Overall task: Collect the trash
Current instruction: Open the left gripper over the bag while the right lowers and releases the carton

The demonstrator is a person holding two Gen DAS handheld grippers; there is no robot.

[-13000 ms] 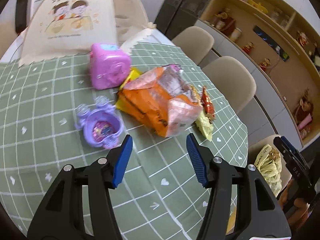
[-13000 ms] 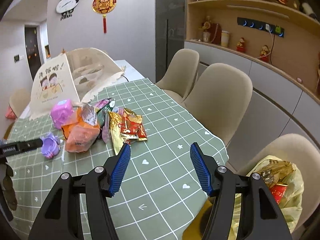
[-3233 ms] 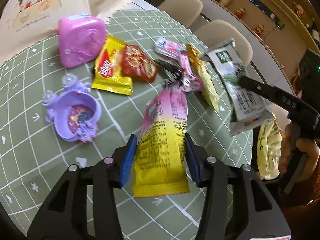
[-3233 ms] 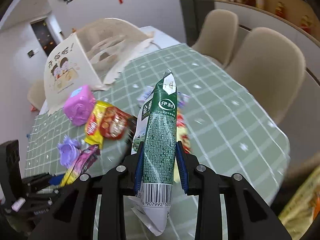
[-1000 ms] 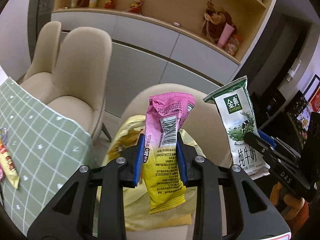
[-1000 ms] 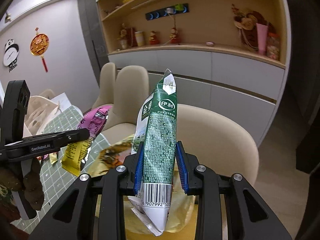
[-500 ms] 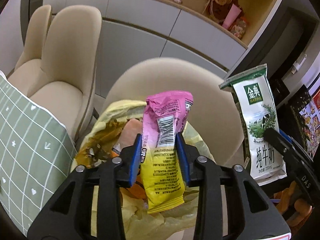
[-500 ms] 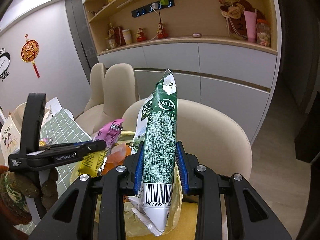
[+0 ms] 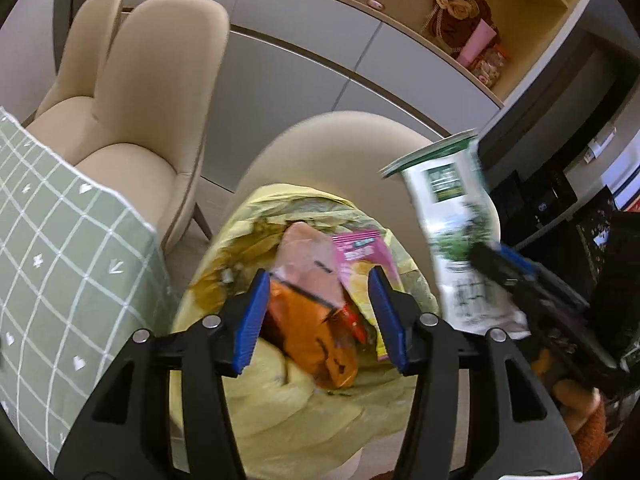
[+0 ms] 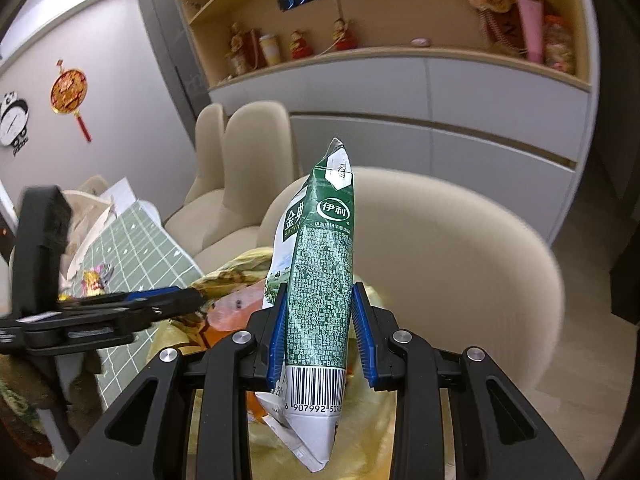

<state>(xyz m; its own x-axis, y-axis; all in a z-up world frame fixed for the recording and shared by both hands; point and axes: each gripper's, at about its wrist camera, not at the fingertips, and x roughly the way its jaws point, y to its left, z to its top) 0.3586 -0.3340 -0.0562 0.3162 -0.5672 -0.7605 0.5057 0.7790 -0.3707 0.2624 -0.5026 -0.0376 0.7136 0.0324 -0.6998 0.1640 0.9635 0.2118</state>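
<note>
Over the yellow trash bag (image 9: 304,412), left gripper (image 9: 316,316) gapes, its pink wrapper (image 9: 360,256) lying inside; right gripper (image 10: 322,334) pinches 1 milk carton (image 10: 324,276) above it, apparently for dropping

We saw a green-and-white milk pouch (image 10: 324,280) upright, pinched in the right gripper (image 10: 322,334), a pink-and-yellow wrapper (image 9: 362,258) lying beside an orange bag (image 9: 312,332) inside the open yellow trash bag (image 9: 280,412) on a chair
</note>
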